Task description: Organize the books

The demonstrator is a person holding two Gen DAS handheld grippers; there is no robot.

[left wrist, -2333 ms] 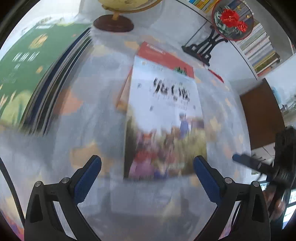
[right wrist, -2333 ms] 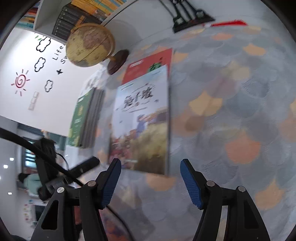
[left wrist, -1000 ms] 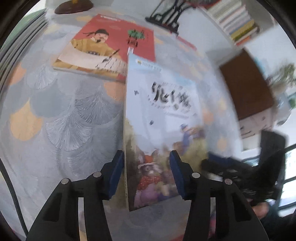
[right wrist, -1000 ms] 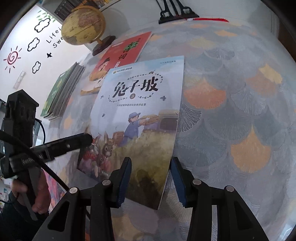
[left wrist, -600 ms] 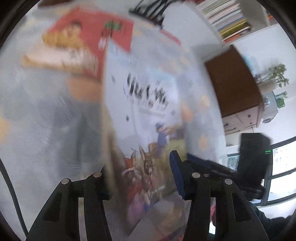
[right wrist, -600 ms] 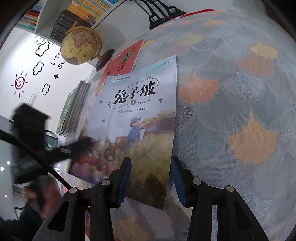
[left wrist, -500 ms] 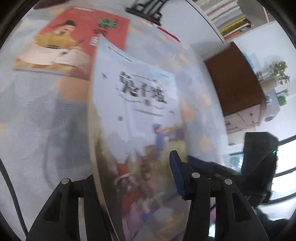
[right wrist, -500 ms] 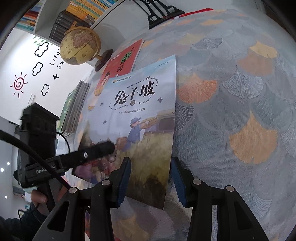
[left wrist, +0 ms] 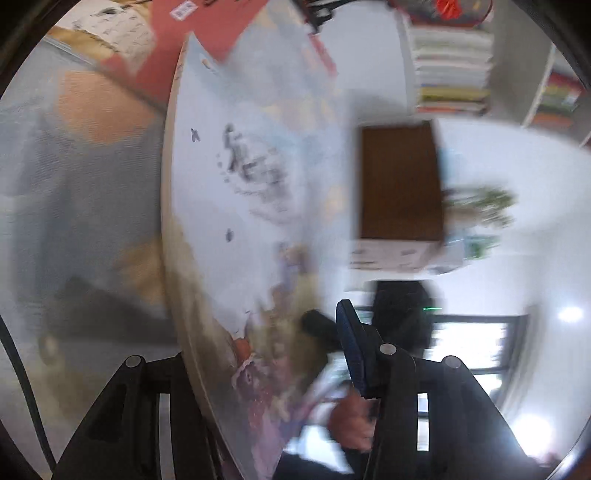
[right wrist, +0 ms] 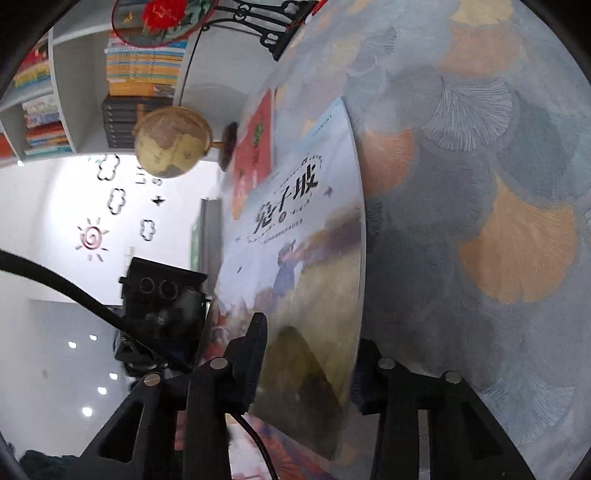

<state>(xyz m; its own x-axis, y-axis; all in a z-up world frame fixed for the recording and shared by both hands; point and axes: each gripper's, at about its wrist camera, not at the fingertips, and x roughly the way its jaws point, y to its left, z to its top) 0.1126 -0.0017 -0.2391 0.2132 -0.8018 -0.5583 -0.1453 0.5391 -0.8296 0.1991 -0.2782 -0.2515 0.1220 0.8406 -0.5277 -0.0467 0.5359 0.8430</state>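
Observation:
The pale-blue picture book point(left wrist: 240, 184) with a rabbit scene stands tilted on edge above the patterned tablecloth point(left wrist: 74, 166). My left gripper point(left wrist: 262, 332) is shut on its near corner; only the right blue pad point(left wrist: 351, 350) shows, the other finger hidden behind the book. In the right wrist view the same book point(right wrist: 306, 240) runs between the fingers of my right gripper point(right wrist: 310, 332). Its jaws are closing, one finger point(right wrist: 258, 332) on the cover and the other behind it. A red book point(right wrist: 255, 147) lies flat further back.
A globe point(right wrist: 171, 142) stands at the far table edge, next to a thin stack of green books point(right wrist: 195, 236). A fan ornament on a black stand point(right wrist: 266, 26) and wall shelves of books point(right wrist: 144, 70) lie beyond. A brown cabinet point(left wrist: 399, 181) stands off the table.
The picture book went from lying flat to being tipped up on edge. Both views have rolled with it. The right gripper's fingers have narrowed onto the book.

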